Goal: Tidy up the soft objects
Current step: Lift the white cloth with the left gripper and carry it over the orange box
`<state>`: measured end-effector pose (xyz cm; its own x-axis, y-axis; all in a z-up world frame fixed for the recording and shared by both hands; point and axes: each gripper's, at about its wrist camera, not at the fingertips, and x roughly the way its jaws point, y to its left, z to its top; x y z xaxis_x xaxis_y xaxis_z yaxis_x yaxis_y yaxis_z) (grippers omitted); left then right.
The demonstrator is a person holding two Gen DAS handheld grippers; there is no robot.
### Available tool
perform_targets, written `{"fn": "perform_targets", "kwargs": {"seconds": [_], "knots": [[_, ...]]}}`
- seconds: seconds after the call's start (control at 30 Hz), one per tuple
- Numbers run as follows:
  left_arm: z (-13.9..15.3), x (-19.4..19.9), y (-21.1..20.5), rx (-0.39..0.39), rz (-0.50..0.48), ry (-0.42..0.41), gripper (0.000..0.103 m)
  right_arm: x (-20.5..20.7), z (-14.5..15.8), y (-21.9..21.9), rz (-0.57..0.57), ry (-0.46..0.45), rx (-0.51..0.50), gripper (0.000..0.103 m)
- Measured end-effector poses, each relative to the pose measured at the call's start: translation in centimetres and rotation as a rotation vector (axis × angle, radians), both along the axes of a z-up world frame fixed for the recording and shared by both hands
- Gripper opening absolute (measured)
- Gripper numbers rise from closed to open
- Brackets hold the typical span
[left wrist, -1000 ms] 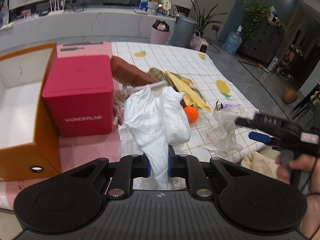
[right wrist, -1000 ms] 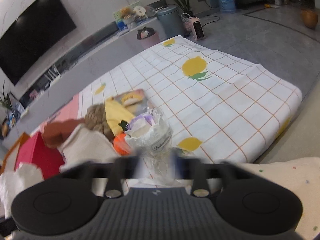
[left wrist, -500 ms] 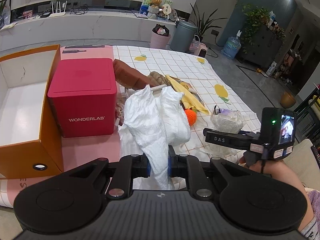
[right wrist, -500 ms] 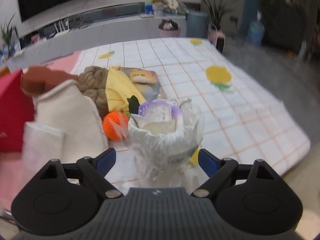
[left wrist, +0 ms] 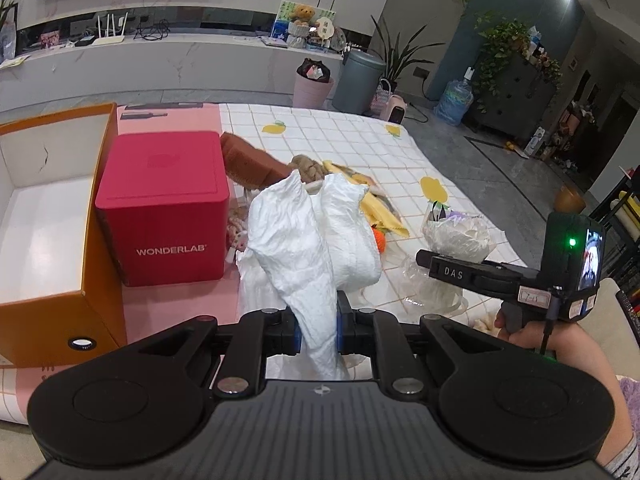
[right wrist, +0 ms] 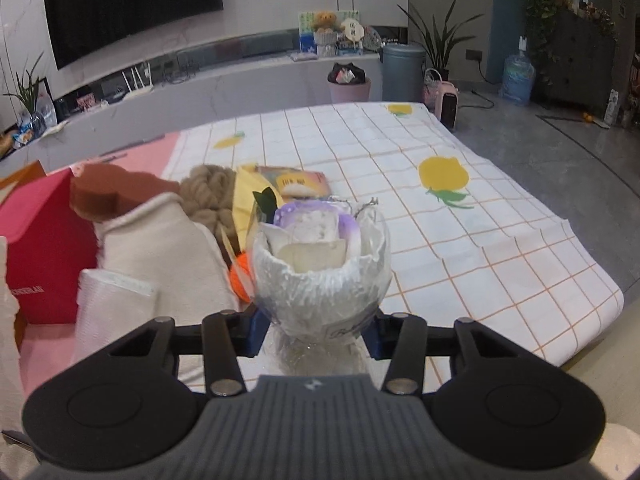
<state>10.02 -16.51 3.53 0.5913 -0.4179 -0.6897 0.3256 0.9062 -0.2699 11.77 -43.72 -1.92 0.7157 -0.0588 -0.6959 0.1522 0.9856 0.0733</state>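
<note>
**Caller:** Left claw (left wrist: 318, 330), what have you got?

**Me:** I'm clamped on a crumpled white cloth (left wrist: 308, 240). My two fingers pinch its lower fold, and the rest stands up in front of me in two peaks, high enough to hide part of the pile behind it. I hold it low so the bulk hangs free of the other things and doesn't drag on them.

**Caller:** And the right side?

**Me:** My right claw (right wrist: 316, 330) sits around the foot of a wrapped flower bundle (right wrist: 320, 256), which rises straight ahead of it. The jaws look spread to either side of the crinkly wrap. Whether they press it, I can't tell from here.

**Caller:** Where would the cloth go?

**Me:** To my front left there's an open orange box (left wrist: 52, 216), white inside, and just right of it a closed red box (left wrist: 168, 208). The open one is my guess for a home, since it sits close and nothing covers it.

**Caller:** What else is waiting?

**Me:** Beyond the cloth lie a brown piece (left wrist: 248, 160), a tan yarn bundle (right wrist: 210, 192), a yellow cloth (left wrist: 380, 212) and an orange ball (left wrist: 378, 238), bunched together on the checked sheet (right wrist: 400, 148). The flower wrap looks slippery, so I'd squeeze it gently.
</note>
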Motion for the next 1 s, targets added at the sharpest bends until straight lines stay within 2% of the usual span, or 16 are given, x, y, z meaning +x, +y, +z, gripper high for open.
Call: {"fn": "perform_targets", "kwargs": {"seconds": [0.13,0.33,0.43,0.57,0.67,0.8,1.0], "knots": [[1.6,-0.2,0.5,-0.021,-0.014,-0.033,0.016,-0.8,0.8,0.3,0.001,-0.028,0.013,0.047],[6.4,0.1,3.5,-0.138,0.015,-0.120,0.016,-2.6,2.4,0.8,0.005,-0.092,0.015,0.047],[8.9,0.1,5.6,-0.155,0.017,-0.161,0.016,-3.9,3.6,1.6,0.012,-0.133,0.009,0.047],[10.6,0.2,9.5,-0.143,0.035,-0.195,0.016,-5.5,6.8,4.1,0.050,-0.226,0.012,0.047],[10.4,0.8,13.1,-0.113,0.079,-0.191,0.016,-6.2,10.1,7.4,0.117,-0.320,0.038,0.047],[8.2,1.5,17.6,-0.070,0.116,-0.181,0.016,-6.4,13.9,13.5,0.230,-0.415,0.087,0.047],[3.5,3.9,23.3,-0.064,0.181,-0.119,0.016,-5.0,16.4,22.9,0.451,-0.477,0.207,0.047]]}}
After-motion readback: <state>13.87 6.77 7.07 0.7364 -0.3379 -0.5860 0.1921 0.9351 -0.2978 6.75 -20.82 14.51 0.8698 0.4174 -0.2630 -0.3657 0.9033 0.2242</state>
